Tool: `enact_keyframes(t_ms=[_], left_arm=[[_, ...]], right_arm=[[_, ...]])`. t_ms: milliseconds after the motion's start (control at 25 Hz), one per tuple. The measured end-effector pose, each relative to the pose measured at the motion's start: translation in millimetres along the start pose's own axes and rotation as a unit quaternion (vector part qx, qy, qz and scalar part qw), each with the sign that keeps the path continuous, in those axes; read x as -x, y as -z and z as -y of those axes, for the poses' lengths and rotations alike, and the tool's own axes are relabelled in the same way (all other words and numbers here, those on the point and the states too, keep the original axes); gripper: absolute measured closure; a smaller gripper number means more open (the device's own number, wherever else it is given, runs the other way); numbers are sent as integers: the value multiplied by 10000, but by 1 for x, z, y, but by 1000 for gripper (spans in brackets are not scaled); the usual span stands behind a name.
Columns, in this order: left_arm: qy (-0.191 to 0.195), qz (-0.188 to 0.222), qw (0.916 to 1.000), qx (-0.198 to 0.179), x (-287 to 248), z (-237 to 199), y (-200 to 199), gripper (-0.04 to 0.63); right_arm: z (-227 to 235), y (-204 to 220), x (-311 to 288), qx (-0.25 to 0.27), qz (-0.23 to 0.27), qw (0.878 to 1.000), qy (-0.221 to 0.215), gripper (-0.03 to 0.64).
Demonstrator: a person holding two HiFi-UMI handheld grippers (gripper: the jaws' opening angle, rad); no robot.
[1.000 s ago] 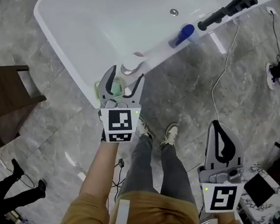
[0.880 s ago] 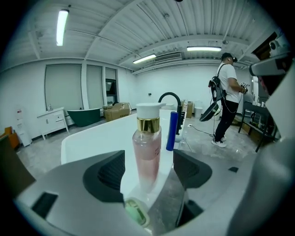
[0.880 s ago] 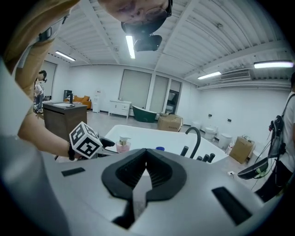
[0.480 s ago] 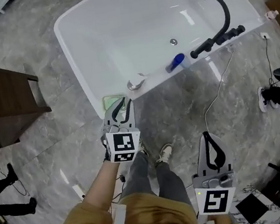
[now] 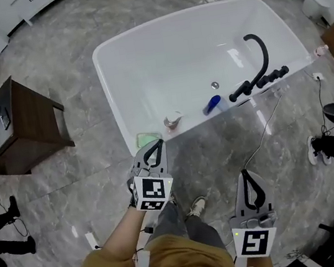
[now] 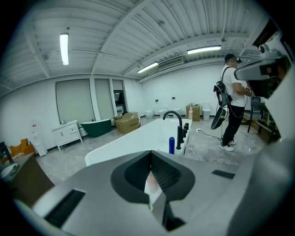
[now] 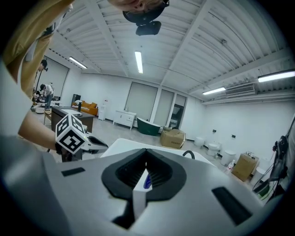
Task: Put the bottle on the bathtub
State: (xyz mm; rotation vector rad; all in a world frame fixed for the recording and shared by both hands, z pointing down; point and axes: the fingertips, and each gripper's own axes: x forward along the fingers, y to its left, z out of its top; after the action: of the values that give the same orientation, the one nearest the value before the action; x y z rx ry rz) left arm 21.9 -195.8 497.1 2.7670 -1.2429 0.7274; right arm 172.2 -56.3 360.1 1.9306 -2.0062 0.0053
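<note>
Fingers pressed together, empty, on both. Left gripper sits just short of the bathtub's near rim. Blue bottle stands on that rim beside the black faucet. Right gripper is well back over open floor.

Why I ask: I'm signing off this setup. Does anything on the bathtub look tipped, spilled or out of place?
Nothing stands out. The blue bottle stands upright on the bathtub rim beside the black faucet, and no spill shows around it.
</note>
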Motion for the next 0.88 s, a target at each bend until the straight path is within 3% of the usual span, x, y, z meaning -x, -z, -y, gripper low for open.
enact_keyframes(t_ms=[400,880], left_arm=[[-173,759,9970,15,67,7,-89,588],[-547,1330,9895,126,149,2,-147,589]], right_arm=[[26,-26,30,188,160,9997,59,612],[38,-58,43,200,527,9983,-149,612]])
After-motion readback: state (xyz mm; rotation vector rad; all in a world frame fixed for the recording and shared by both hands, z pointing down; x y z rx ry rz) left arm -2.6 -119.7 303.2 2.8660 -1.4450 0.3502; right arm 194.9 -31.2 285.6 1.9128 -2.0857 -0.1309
